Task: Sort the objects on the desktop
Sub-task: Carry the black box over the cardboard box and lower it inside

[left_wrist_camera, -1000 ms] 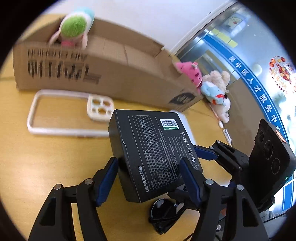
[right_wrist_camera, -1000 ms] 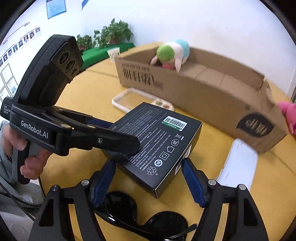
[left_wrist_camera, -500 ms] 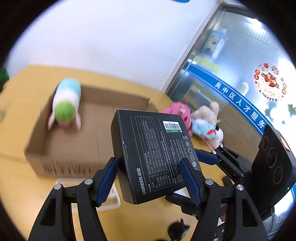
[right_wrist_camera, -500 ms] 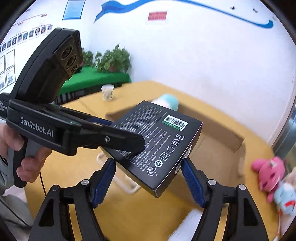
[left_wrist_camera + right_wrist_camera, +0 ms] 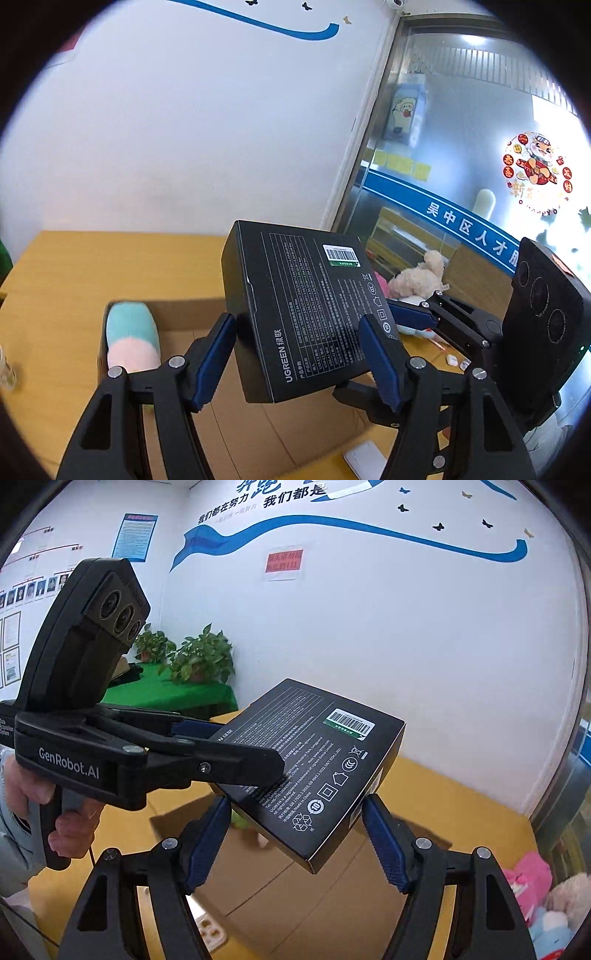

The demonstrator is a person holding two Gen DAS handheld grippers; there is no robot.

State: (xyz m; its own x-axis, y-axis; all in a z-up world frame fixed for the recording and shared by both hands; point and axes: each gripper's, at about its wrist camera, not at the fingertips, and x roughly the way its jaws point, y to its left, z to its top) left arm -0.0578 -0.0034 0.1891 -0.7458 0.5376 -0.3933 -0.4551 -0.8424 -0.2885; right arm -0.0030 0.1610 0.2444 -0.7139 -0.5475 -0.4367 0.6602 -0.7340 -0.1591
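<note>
A black UGREEN box (image 5: 306, 310) hangs in the air, tilted, barcode label up. My left gripper (image 5: 299, 336) is shut on its near end, blue pads against both sides. My right gripper (image 5: 297, 810) is shut on the same black box (image 5: 314, 760) from the other side. The right gripper's fingers (image 5: 410, 317) reach in from the right in the left wrist view. In the right wrist view the left gripper's fingers (image 5: 236, 764) lie over the box from the left. Below stands an open cardboard box (image 5: 229, 424), (image 5: 295, 897).
A green, pink and teal plush toy (image 5: 131, 339) lies in the cardboard box. More plush toys (image 5: 417, 277), (image 5: 528, 871) sit at the right on the yellow table (image 5: 74, 266). A phone case (image 5: 210, 930) and a white slab (image 5: 364, 458) lie near the carton. A person's hand (image 5: 62, 812) holds the left gripper.
Both grippers have risen with the black box from just above the table to above the open cardboard box. The sunglasses and phone case have dropped out of the left view.
</note>
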